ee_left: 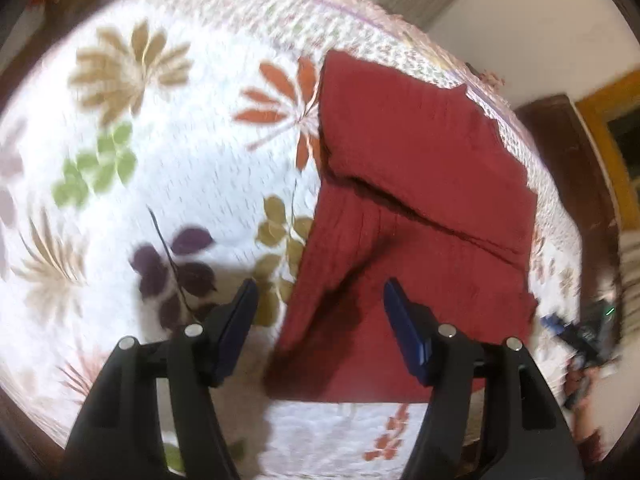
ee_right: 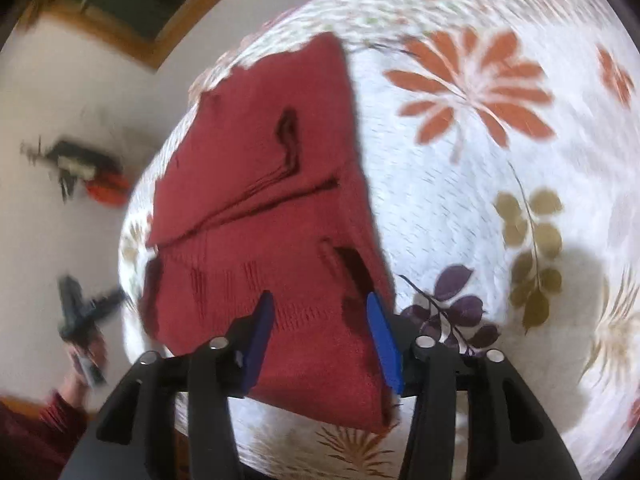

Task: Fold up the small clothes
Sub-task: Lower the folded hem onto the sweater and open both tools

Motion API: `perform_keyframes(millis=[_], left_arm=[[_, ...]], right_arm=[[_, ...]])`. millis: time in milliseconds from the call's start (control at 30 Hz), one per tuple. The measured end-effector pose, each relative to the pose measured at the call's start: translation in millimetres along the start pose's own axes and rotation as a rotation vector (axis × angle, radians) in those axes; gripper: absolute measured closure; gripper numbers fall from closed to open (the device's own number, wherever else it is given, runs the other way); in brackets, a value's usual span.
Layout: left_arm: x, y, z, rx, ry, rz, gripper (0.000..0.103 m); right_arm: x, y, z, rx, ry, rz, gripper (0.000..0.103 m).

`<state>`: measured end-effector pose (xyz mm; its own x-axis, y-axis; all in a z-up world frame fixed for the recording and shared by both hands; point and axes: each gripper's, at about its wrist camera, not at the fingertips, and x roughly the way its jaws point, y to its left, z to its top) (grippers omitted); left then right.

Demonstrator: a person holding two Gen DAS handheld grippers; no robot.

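Red garment (ee_left: 420,184) folded on floral bedspread (ee_left: 168,152), beneath both open jaws.

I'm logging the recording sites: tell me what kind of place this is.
Most likely a bedroom at home. The red garment lies on a quilted floral bedspread, with a dark wooden bed frame at its edge and a plain white wall behind.

Bright, washed-out light; both views motion-blurred (edges worst), fisheye-bent, with soft shadows on the bedspread (ee_left: 208,184).
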<state>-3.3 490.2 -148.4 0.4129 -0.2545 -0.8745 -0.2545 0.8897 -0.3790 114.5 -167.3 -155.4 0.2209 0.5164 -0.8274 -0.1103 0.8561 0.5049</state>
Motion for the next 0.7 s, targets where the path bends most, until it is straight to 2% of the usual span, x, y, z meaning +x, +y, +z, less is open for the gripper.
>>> perform_keyframes(millis=[67,133,267,400,533,567,633,700], left_arm=[[5.4,-14.9,1.3,0.085,0.008,0.030,0.038],[16.2,-32.9,2.5,0.169,0.030,0.029,0.037],[39.0,-57.9,8.9,0.278,0.043,0.055,0.036],[59.5,-63.7,17.6,0.297,0.067,0.062,0.036],[77.7,-60.1,25.2,0.289,0.096,0.076,0.036],[79.7,-59.0,25.9,0.285,0.100,0.079,0.036],[83.4,-56.9,27.1,0.282,0.102,0.077,0.039],[85.9,-59.5,27.5,0.288,0.097,0.077,0.063]], right_arm=[[7.4,18.0,-1.5,-0.091,0.023,-0.024,0.042],[17.3,31.4,-1.7,-0.154,0.045,-0.052,0.040],[33.6,34.9,-0.3,-0.201,0.073,-0.102,0.038],[47.5,32.7,2.8,-0.226,0.105,-0.142,0.036],[55.9,30.0,5.4,-0.226,0.110,-0.142,0.036],[58.2,30.5,5.9,-0.226,0.109,-0.142,0.039],[61.8,37.1,5.5,-0.263,0.102,-0.159,0.054],[65.1,45.4,2.7,-0.314,0.114,-0.163,0.084]])
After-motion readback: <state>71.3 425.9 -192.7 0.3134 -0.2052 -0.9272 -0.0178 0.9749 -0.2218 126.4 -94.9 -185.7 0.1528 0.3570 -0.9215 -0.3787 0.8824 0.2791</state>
